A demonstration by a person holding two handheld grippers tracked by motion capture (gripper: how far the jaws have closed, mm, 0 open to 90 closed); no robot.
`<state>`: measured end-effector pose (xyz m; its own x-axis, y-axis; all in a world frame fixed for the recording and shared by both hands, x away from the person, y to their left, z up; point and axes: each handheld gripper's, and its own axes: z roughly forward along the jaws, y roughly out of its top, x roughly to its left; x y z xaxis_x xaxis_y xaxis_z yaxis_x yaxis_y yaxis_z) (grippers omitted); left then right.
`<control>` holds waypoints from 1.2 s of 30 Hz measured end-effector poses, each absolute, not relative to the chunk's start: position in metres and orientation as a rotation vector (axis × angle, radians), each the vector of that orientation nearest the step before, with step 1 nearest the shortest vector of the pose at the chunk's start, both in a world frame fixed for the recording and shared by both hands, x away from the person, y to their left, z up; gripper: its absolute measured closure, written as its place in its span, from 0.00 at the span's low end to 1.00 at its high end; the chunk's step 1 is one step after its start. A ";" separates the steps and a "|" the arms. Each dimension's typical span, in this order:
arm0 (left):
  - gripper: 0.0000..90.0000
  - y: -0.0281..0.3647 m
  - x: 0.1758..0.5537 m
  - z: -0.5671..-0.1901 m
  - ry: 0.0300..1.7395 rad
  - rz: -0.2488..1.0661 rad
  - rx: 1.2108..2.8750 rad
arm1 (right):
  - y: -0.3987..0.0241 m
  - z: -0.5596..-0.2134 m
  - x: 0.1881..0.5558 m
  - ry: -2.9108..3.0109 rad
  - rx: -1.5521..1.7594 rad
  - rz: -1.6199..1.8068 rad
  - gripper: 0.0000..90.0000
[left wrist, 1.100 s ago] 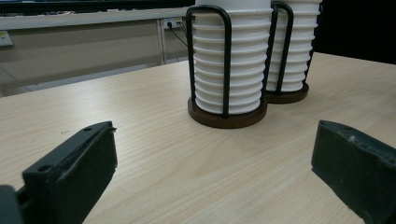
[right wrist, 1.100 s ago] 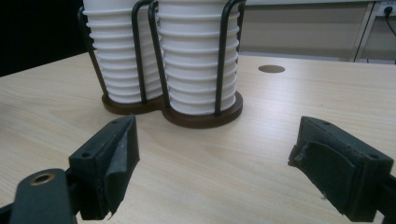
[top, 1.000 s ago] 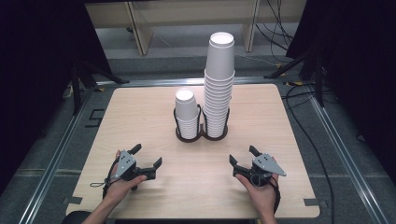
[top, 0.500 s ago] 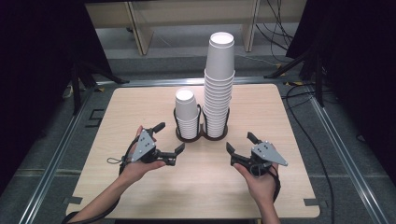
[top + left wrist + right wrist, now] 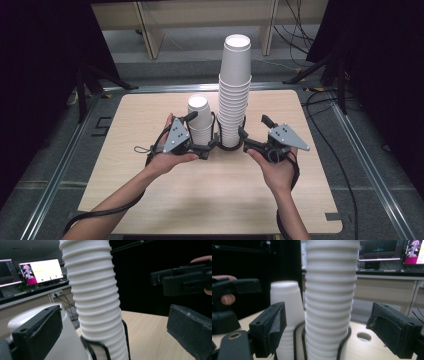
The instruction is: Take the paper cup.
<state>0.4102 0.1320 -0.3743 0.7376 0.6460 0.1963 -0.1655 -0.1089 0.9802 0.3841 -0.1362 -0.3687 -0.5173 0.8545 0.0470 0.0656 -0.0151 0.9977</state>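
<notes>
We set both grippers, left (image 5: pixel 204 141) and right (image 5: pixel 248 138), beside the tall stack of white paper cups (image 5: pixel 234 95) in its black wire holder (image 5: pixel 231 146). Their jaws stood wide and empty, seemingly to steady it.

High view overhead; gripper views close, sharing tall cup stack (image 5: pixel 234 100).

Light wood-grain table (image 5: pixel 150 190) with rounded corners, sitting inside a metal floor frame (image 5: pixel 367 170). Black wire holder (image 5: pixel 231 148) stands on it slightly behind centre, two rings side by side: tall stack of white paper cups (image 5: pixel 235 95) in the right ring, short stack (image 5: pixel 200 120) in the left, both upright and just beside each other. Small round hole (image 5: pixel 363 336) in the tabletop near the holder's base; black tape marks at the left edge (image 5: pixel 102 123) and front right corner (image 5: pixel 332 218).
</notes>
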 end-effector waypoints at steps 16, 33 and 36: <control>0.00 0.093 0.452 -0.345 0.442 0.736 1.510 | -0.121 -0.284 0.433 1.571 0.906 1.637 0.16; 0.02 0.073 0.480 -0.332 0.519 0.729 1.485 | -0.097 -0.255 0.477 1.640 0.938 1.608 0.12; 0.03 0.073 0.483 -0.333 0.523 0.731 1.489 | -0.096 -0.255 0.480 1.654 0.937 1.586 0.12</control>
<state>0.4828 0.0733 -0.3333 0.6882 0.7149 0.1236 -0.1136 -0.0621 0.9916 0.4799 -0.0961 -0.2547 -0.5306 0.8474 0.0200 0.0560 0.0115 0.9984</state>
